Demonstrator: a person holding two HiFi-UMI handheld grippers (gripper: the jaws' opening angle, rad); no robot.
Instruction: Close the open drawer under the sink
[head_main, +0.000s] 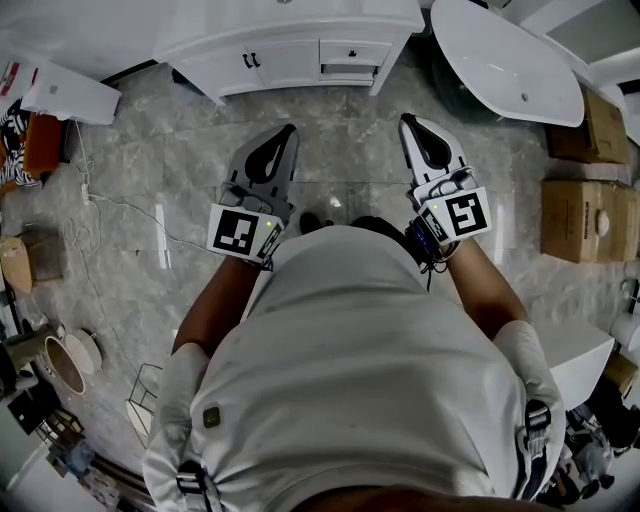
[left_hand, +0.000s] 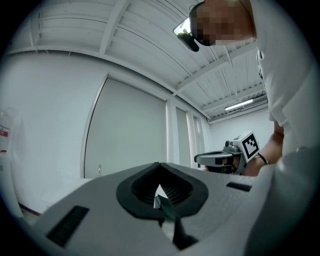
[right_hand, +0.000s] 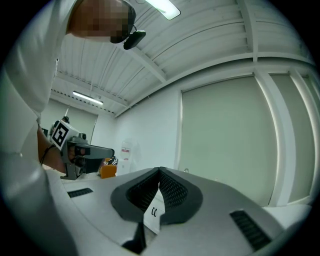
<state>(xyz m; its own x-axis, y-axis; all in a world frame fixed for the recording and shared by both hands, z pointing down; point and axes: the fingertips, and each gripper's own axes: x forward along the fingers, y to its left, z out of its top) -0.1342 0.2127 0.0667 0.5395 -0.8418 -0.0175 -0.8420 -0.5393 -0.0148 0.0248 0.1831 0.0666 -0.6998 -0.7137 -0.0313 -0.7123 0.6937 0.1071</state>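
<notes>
floor (head_main: 360, 160) grey marble | white vanity (head_main: 270, 45), drawer (head_main: 350, 71) open | left claw (head_main: 288, 130), right claw (head_main: 408, 120) closed, empty

- In the head view we look from above the person's shoulders steeply down to the floor (head_main: 130, 170). The left claw (head_main: 288, 132) and right claw (head_main: 408, 120) are close below, and the sink cabinet (head_main: 290, 50) lies farther off at the top edge.
- In the left gripper view we sit close behind that claw's jaws and face along them towards a wall (left_hand: 50, 125) and the ceiling (left_hand: 125, 45).
- The right gripper view is set the same way on its own claw.
- Each gripper view catches the other claw at its edge, and the head view holds both.
</notes>
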